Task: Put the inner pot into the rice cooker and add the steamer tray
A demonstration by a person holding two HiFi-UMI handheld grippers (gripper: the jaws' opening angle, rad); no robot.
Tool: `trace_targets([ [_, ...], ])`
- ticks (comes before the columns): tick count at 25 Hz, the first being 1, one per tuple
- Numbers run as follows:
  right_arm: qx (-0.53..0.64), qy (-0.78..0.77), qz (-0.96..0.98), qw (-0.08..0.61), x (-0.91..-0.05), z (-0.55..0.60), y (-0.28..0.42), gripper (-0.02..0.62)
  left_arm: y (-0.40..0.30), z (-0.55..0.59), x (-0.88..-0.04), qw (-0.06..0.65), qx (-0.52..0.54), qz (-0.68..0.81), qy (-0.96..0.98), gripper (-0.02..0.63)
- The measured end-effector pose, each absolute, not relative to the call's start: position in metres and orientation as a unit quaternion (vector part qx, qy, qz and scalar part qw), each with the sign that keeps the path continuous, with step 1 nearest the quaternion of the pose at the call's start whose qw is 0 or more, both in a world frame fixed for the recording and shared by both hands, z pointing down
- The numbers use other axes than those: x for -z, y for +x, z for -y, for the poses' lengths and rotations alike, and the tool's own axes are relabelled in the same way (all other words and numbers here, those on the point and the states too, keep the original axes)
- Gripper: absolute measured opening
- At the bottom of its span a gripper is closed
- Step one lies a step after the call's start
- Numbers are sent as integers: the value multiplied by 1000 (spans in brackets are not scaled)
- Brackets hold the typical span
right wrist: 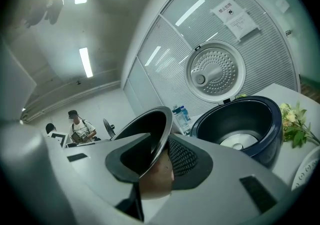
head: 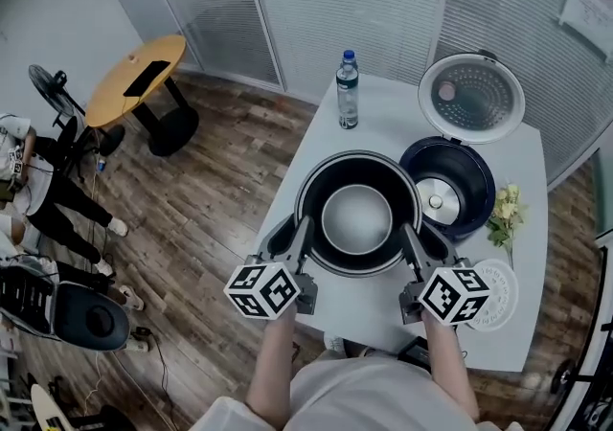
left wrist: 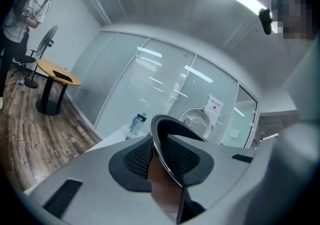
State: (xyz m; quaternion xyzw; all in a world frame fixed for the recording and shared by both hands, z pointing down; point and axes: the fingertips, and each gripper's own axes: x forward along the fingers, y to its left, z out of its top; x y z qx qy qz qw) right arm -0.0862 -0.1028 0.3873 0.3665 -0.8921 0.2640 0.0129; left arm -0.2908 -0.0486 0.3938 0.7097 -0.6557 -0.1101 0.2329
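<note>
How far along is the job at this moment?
Done: the rice cooker stands open and empty. In hand: the left gripper and right gripper clamp opposite sides of the inner pot, beside the cooker. Left: seat the pot inside, then add the steamer tray.

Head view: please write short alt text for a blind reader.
Seen from above, the left gripper and the right gripper clamp opposite sides of the rim of the dark inner pot over a white table. To its right stands the open rice cooker; a water bottle is behind, a white steamer tray beside the right gripper.
</note>
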Motion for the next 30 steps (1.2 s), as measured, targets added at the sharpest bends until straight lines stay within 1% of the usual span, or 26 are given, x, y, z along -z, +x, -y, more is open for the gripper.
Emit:
trace_targets([
  [17, -252, 370, 894, -21, -351, 131, -71, 117, -278, 82, -352, 207, 125, 644, 726, 91],
  [30, -231, 400, 885, -50, -329, 145, -35, 118, -245, 113, -329, 191, 136, 611, 756, 91],
])
